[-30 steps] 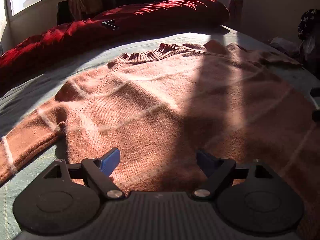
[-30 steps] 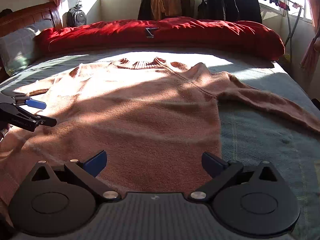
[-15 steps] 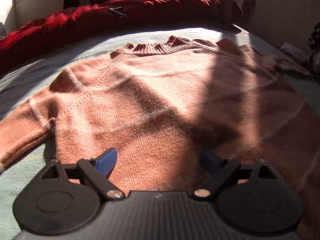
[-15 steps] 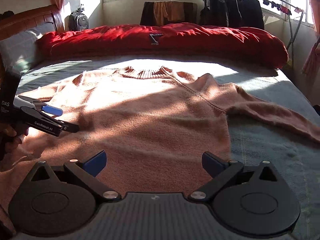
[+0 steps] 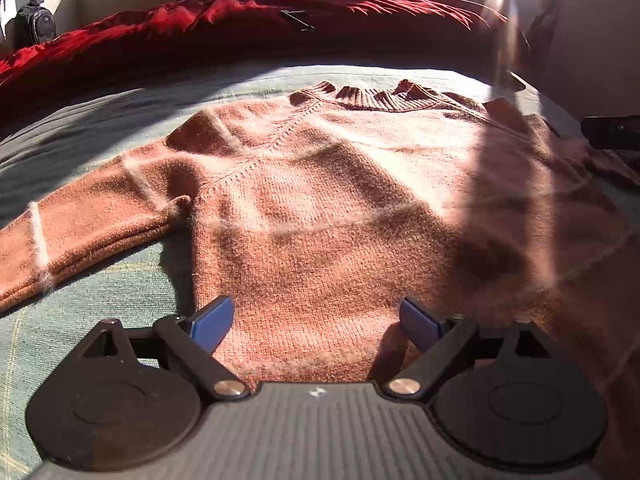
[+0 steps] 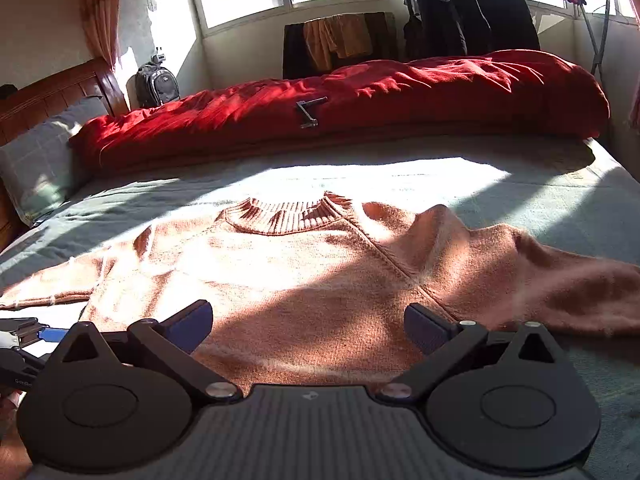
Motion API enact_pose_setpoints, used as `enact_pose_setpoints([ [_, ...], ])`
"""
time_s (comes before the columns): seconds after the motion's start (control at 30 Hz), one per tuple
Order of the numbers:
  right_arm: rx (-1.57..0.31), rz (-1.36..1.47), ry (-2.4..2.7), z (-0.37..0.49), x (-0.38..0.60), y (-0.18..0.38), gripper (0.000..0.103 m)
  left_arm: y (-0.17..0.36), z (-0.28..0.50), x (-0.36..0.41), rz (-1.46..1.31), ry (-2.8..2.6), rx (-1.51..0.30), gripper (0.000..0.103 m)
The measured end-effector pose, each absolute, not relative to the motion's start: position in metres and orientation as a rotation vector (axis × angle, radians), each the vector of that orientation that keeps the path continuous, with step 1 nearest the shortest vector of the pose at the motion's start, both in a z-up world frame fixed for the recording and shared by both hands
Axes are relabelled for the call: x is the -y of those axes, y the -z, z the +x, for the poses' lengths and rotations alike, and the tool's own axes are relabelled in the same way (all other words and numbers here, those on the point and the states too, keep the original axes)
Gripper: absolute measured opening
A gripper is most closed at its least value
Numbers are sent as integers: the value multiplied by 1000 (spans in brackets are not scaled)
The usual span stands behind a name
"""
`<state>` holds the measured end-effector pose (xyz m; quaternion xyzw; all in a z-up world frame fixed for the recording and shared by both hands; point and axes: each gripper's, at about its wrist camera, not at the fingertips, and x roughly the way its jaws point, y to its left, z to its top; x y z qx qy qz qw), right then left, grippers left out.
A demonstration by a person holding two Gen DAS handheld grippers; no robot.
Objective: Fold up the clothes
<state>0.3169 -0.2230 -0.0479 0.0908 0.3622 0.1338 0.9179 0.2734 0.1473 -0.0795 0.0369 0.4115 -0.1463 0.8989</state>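
Note:
A rust-orange knit sweater (image 5: 340, 208) lies flat, front up, on the grey-green bed sheet (image 5: 100, 292), ribbed collar (image 6: 286, 216) toward the far side and both sleeves spread out. My left gripper (image 5: 316, 322) hovers open over the sweater's lower left part, near its side seam, with nothing between the blue pads. My right gripper (image 6: 308, 326) is open above the sweater's right chest, near the right armpit. The left gripper's tip (image 6: 36, 334) shows at the left edge of the right wrist view. The right sleeve (image 6: 568, 288) runs off to the right.
A red duvet (image 6: 360, 100) is rolled along the far side of the bed with a small metal object (image 6: 310, 112) on it. Pillow and wooden headboard (image 6: 60, 92) at left. Dark jackets hang on a rack (image 6: 472, 16) by the window. A backpack (image 6: 154, 84) sits in the corner.
Both grippers have moved forward toward the sweater's collar. The left one swung leftward, bringing the left sleeve and side seam into view; the right view tilted up. Both stayed open.

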Motion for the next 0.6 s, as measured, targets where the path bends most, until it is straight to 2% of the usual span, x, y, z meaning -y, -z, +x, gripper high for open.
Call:
enact_pose_setpoints([
  [0.13, -817, 278, -294, 358, 232, 72, 103, 71, 249, -149, 74, 280, -849, 90],
  [0.27, -849, 283, -275, 355, 261, 94, 102, 59, 225, -153, 67, 225, -840, 90],
  [0.43, -854, 271, -289, 340, 283, 85, 103, 48, 205, -137, 65, 226, -817, 90],
  [0.6, -842, 182, -418, 308, 259, 57, 103, 52, 203, -94, 108, 343, -790, 90],
])
